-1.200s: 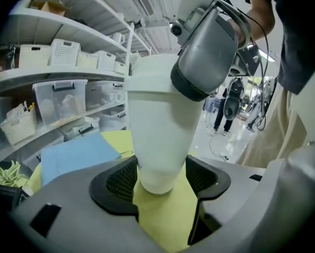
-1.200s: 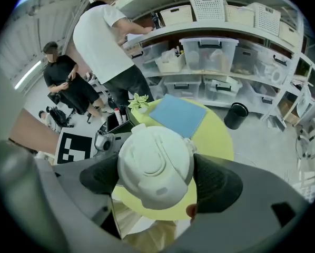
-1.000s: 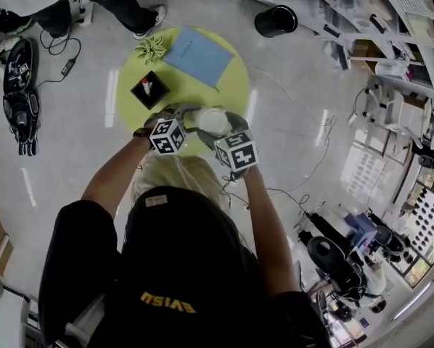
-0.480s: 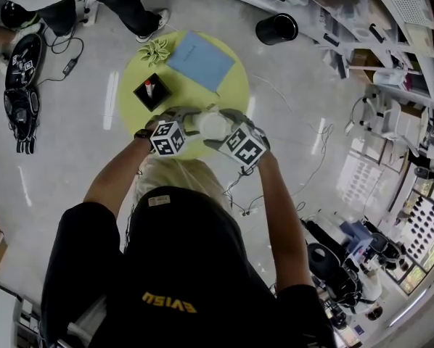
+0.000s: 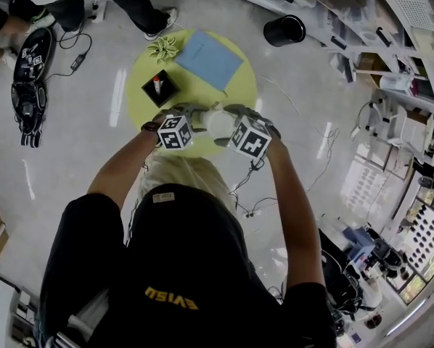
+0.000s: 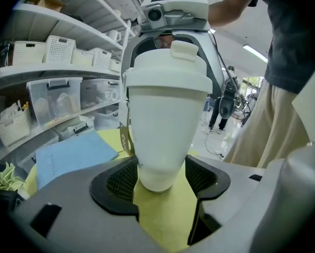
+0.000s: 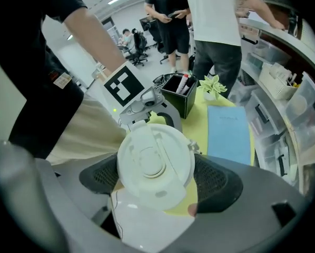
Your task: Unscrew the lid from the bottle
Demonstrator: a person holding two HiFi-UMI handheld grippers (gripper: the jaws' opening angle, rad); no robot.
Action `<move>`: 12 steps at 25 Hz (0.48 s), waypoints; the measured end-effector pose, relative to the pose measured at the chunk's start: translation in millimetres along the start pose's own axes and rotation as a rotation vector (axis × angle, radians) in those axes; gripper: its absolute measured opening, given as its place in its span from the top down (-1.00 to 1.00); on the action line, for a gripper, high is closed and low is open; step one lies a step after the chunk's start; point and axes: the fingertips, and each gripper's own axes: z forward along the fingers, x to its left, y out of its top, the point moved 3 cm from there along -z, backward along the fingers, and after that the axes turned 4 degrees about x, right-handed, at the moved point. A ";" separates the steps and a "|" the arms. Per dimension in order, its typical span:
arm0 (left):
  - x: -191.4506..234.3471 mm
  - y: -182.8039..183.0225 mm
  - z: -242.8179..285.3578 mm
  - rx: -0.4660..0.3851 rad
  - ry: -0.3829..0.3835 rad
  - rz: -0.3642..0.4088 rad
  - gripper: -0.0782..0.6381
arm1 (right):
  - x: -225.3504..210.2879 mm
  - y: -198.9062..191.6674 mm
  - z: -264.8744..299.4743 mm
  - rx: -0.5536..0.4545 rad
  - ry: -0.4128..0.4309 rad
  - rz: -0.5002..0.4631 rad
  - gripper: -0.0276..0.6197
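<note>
A white tapered bottle (image 6: 163,125) is held up above the yellow round table (image 5: 235,85). My left gripper (image 6: 160,181) is shut on the bottle's narrow base, with a black pad pressing on either side. The white lid (image 7: 155,165) sits on top of the bottle. My right gripper (image 7: 156,181) comes down from above and is shut on the lid's rim. In the head view the bottle (image 5: 218,123) shows between the left gripper (image 5: 200,119) and the right gripper (image 5: 230,122). The thread under the lid is hidden.
On the table lie a blue folder (image 5: 210,58), a black pen box (image 5: 160,88) and a green paper flower (image 5: 162,47). A black bin (image 5: 284,30) stands on the floor beyond. Shelves with bins line the right side. Other people stand past the table.
The right gripper has rolled around the lid, so its marker cube shows a different face. The left gripper and bottle have stayed in place.
</note>
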 end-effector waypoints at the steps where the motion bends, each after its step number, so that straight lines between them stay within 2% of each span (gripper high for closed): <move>1: -0.7 1.5 1.2 -0.004 -0.007 0.003 -0.05 | 0.8 -1.4 -1.3 0.009 0.003 -0.023 -0.41; 7: 1.7 -3.8 -3.5 0.012 -0.018 0.005 -0.05 | 2.2 3.2 3.4 0.113 0.058 -0.203 -0.41; 12: 0.4 -4.6 -2.2 0.022 -0.020 0.005 -0.04 | 3.5 2.5 4.4 0.126 0.080 -0.242 -0.42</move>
